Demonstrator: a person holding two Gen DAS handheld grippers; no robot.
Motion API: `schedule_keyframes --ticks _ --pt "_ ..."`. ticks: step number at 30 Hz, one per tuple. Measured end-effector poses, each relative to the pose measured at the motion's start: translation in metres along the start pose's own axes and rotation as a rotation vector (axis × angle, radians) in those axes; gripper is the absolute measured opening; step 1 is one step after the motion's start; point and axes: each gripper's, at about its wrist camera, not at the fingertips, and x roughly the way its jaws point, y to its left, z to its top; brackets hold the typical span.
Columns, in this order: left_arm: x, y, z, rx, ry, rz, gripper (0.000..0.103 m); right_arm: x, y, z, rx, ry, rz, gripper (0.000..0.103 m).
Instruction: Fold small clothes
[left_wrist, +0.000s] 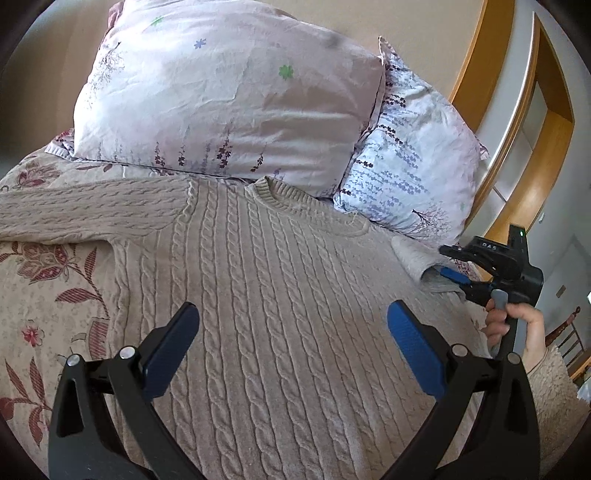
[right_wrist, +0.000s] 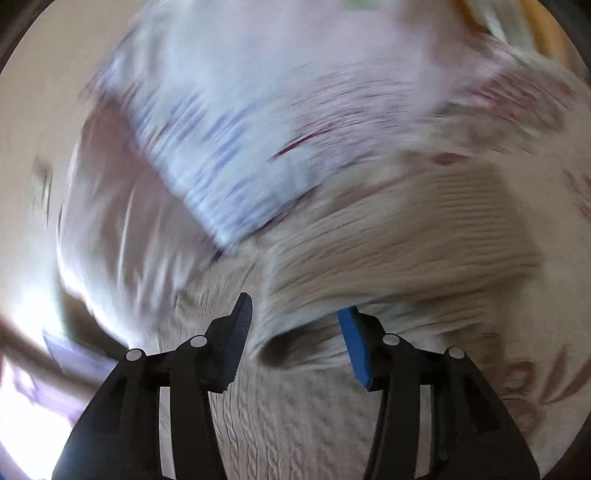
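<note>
Sweater: my beige cable-knit sweater (left_wrist: 266, 295) lies flat, front up, on the floral bedspread (left_wrist: 48, 295), its collar toward the pillows and one sleeve stretched out to the left.
Pillows: a large pale pink pillow (left_wrist: 221, 99) leans behind the collar; a smaller bluish-white pillow (left_wrist: 410, 166) sits to its right, just beside the sweater's shoulder.
Left gripper: my left gripper (left_wrist: 291, 332) hangs over the middle of the sweater with its blue pads far apart and nothing between them.
Right gripper: my right gripper (right_wrist: 295, 339) is at the sweater's right edge, partly spread; no cloth is pinched between its pads.
Right hand: my right hand (left_wrist: 517, 328) wraps the handle, with a fuzzy cream cuff at the wrist.
Right side of sweater: the right wrist view is badly smeared, but a fold of knit seems to lie bunched just ahead of the fingertips.
Background: a wooden bed frame (left_wrist: 491, 96) curves behind the pillows.
</note>
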Motion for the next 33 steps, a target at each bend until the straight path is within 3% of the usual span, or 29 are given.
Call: schedule_keyframes --ticks 4,5,6,7,9,14,17,18,19,20,22,25,28,30,32,33 --pt "-0.001 0.003 0.000 0.000 -0.007 -0.016 0.101 -0.015 -0.033 0.016 0.151 -0.094 -0.060 0.045" --pt "-0.002 0.004 0.000 0.000 -0.010 -0.020 0.101 -0.016 -0.032 0.018 0.139 -0.121 -0.091 0.038" --pt "-0.003 0.006 0.000 -0.001 -0.014 -0.022 0.101 -0.015 -0.029 0.020 0.113 -0.142 -0.124 0.021" --pt "-0.004 0.008 0.001 -0.004 -0.017 -0.021 0.101 -0.015 -0.023 0.024 0.053 -0.169 -0.179 0.012" --pt "-0.006 0.013 0.002 -0.017 -0.020 -0.020 0.101 -0.014 -0.003 0.026 -0.046 -0.204 -0.210 0.009" --pt "-0.008 0.026 0.008 -0.067 -0.033 -0.032 0.101 -0.009 0.089 0.006 -0.377 -0.233 -0.128 0.009" --pt "-0.009 0.030 0.010 -0.095 -0.041 -0.050 0.101 0.017 0.145 -0.028 -0.557 -0.157 -0.044 0.009" --pt "-0.008 0.030 0.010 -0.098 -0.038 -0.057 0.101 0.031 0.158 -0.040 -0.598 -0.107 -0.014 0.009" --pt "-0.007 0.029 0.011 -0.099 -0.032 -0.062 0.101 0.053 0.174 -0.059 -0.655 0.002 0.023 0.012" --pt "-0.006 0.028 0.012 -0.100 -0.025 -0.065 0.101 0.066 0.180 -0.071 -0.679 0.070 0.034 0.017" --pt "-0.004 0.028 0.015 -0.104 -0.003 -0.080 0.101 0.088 0.184 -0.096 -0.696 0.198 0.061 0.040" --pt "-0.001 0.034 0.025 -0.132 0.044 -0.107 0.101 0.081 0.167 -0.091 -0.610 0.190 0.097 0.056" --pt "0.010 0.039 0.040 -0.170 0.096 -0.156 0.101 0.047 0.119 -0.061 -0.380 0.134 0.138 0.056" --pt "0.026 0.041 0.052 -0.209 0.152 -0.194 0.092 0.026 0.083 -0.046 -0.211 0.082 0.128 0.055" --pt "0.046 0.040 0.060 -0.257 0.214 -0.251 0.076 0.005 0.035 -0.033 -0.019 0.030 0.104 0.054" --pt "0.061 0.038 0.063 -0.295 0.250 -0.278 0.072 -0.002 0.015 -0.028 0.052 0.012 0.092 0.051"
